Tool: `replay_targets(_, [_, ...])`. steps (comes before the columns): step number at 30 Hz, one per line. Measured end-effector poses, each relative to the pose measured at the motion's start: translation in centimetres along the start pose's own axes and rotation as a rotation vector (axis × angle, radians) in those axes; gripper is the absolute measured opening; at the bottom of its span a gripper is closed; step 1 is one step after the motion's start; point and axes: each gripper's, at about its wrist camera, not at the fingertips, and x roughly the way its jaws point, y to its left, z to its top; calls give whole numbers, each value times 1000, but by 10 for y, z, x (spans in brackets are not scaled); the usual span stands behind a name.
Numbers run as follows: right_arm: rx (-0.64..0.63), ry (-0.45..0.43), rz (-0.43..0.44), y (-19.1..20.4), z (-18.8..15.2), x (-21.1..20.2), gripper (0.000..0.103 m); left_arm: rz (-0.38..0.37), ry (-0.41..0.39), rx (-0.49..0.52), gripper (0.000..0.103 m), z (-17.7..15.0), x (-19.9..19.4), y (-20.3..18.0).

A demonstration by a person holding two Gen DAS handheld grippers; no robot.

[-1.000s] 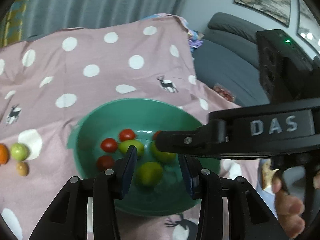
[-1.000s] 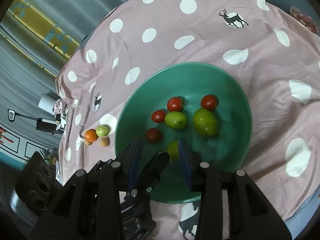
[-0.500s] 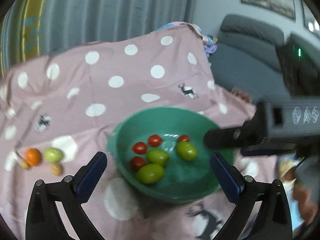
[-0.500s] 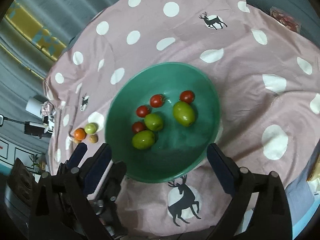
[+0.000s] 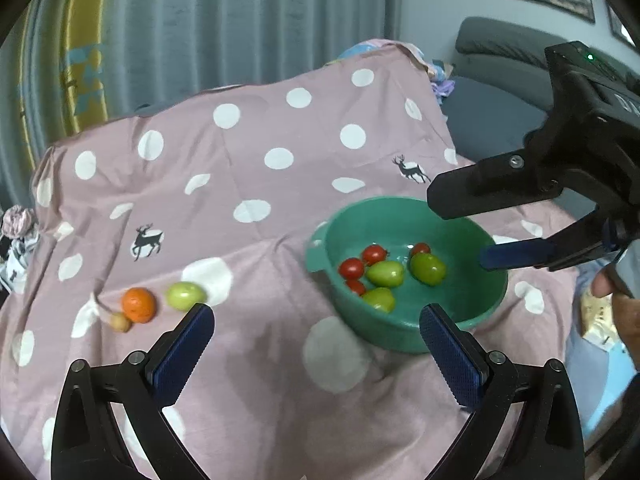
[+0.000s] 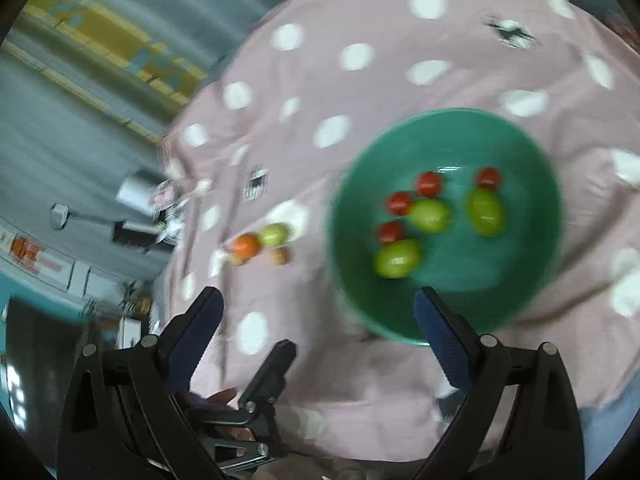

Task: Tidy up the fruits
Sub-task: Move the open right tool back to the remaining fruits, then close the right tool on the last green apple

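Observation:
A green bowl (image 5: 472, 324) (image 6: 348, 200) on the pink dotted cloth holds several red cherry tomatoes (image 5: 351, 268) and three green fruits (image 5: 386, 273) (image 6: 397, 258). Left of the bowl on the cloth lie an orange fruit (image 5: 138, 304) (image 6: 245, 245), a green fruit (image 5: 185, 295) (image 6: 273, 234) and a small tan fruit (image 5: 121, 323) (image 6: 280, 256). My left gripper (image 5: 316, 344) is open and empty, above the cloth between the loose fruits and the bowl. My right gripper (image 6: 318, 328) is open and empty, above the bowl's near left edge; it also shows over the bowl's right side in the left wrist view (image 5: 472, 228).
The cloth-covered table (image 5: 248, 168) drops off at its far and right edges. A grey sofa (image 5: 500, 80) stands at the right, curtains behind. A white cup (image 6: 134, 192) and small clutter sit at the table's far left.
Both grippers opened wide and pulled back up from the bowl; a green fruit was left in the bowl. Both views have swung left, toward the loose fruits.

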Motion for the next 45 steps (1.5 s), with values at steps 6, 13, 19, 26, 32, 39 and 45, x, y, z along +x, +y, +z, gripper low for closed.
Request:
replay_targets(6, [-81, 54, -39, 33, -9, 32, 97, 94, 58, -94, 102, -10, -2, 47])
replay_targets(13, [-88, 73, -24, 47, -6, 61, 97, 326, 168, -190, 102, -52, 11, 110])
replay_targets(19, [-86, 71, -16, 59, 3, 100, 90, 312, 144, -155, 102, -62, -1, 125])
replay_targets(26, [-196, 61, -104, 88, 26, 168, 68, 252, 122, -194, 102, -61, -7, 147])
replay_targets(32, [-176, 192, -255, 91, 48, 253, 35, 253, 154, -215, 102, -63, -2, 161])
replay_targets(39, [-191, 157, -292, 98, 52, 261, 36, 203, 151, -220, 102, -66, -5, 169])
replay_targets(45, [-154, 202, -282, 95, 54, 273, 45, 213, 174, -196, 102, -71, -6, 172])
